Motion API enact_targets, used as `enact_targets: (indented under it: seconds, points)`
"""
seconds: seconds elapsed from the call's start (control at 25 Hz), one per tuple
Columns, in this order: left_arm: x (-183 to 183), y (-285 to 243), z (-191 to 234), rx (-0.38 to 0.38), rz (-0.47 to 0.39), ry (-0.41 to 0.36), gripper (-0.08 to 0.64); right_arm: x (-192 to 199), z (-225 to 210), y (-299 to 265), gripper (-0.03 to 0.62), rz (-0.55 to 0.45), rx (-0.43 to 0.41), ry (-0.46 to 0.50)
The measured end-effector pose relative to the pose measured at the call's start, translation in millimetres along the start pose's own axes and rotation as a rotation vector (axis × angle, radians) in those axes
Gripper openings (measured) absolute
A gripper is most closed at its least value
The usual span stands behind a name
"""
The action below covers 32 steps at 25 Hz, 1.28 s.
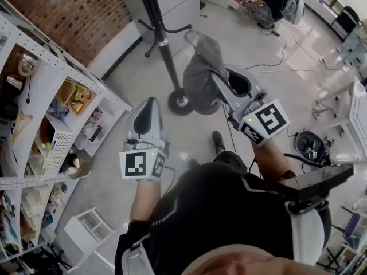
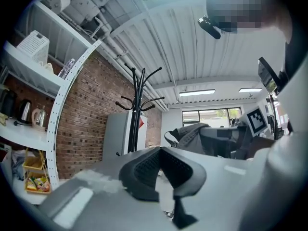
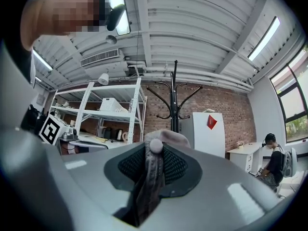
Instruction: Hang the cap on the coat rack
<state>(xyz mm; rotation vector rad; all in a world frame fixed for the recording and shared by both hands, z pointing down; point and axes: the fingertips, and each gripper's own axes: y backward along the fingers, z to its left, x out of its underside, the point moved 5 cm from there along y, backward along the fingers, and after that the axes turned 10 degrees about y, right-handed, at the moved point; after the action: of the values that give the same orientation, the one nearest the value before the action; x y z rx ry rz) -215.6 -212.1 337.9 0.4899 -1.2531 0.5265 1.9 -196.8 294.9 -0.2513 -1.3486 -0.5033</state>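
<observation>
In the head view a grey cap [image 1: 202, 67] hangs from my right gripper [image 1: 222, 83], close to the right of the black coat rack [image 1: 163, 40] and above its round base. The right gripper view shows the right gripper [image 3: 155, 163] shut on the cap's fabric [image 3: 148, 179], its top button between the pads, with the coat rack [image 3: 174, 100] straight ahead. My left gripper [image 1: 149, 104] is held lower and to the left, shut with nothing in it. Over the left gripper [image 2: 160, 151] I see the coat rack [image 2: 139, 110] and the cap [image 2: 191, 133] to its right.
White shelving [image 1: 55, 80] with baskets, kettles and boxes runs along the left by a brick wall. A white cabinet [image 3: 209, 134] stands behind the rack. A seated person [image 1: 276, 0] is at the far right. Cables and gear [image 1: 312, 145] lie on the floor to the right.
</observation>
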Motion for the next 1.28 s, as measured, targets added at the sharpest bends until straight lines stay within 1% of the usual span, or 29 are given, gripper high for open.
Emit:
enact_targets:
  seconds: [0.12, 0.32, 0.56, 0.92, 1.08, 1.2, 1.28]
  points:
    - [-1.8, -17.7, -4.1, -0.008, 0.002, 0.004, 0.028, 4.3, -17.2, -8.9, 0.078, -0.007, -0.018, -0.006]
    - [-1.5, -47.1, -6.2, -0.028, -0.010, -0.011, 0.028, 16.1, -44.1, -25.0, 0.077, -0.009, -0.049, -0.024]
    - [-7.6, -88.1, -10.5, -0.050, -0.024, -0.026, 0.028, 17.1, -81.2, -47.6, 0.077, -0.024, -0.100, -0.015]
    - [-7.8, -129.3, -12.3, -0.112, -0.035, -0.045, 0.028, 35.0, -122.8, -70.3, 0.077, -0.030, -0.157, -0.025]
    - [-6.8, -145.5, -17.7, -0.132, -0.047, -0.060, 0.028, 47.0, -136.7, -78.2, 0.077, -0.023, -0.193, -0.036]
    - [-1.2, -156.6, -22.3, -0.161, -0.056, -0.088, 0.028, 57.4, -147.3, -81.4, 0.077, -0.015, -0.225, -0.036]
    - [0.5, -164.6, -25.1, -0.182, -0.063, -0.093, 0.028, 63.2, -155.3, -84.4, 0.078, -0.013, -0.248, -0.040]
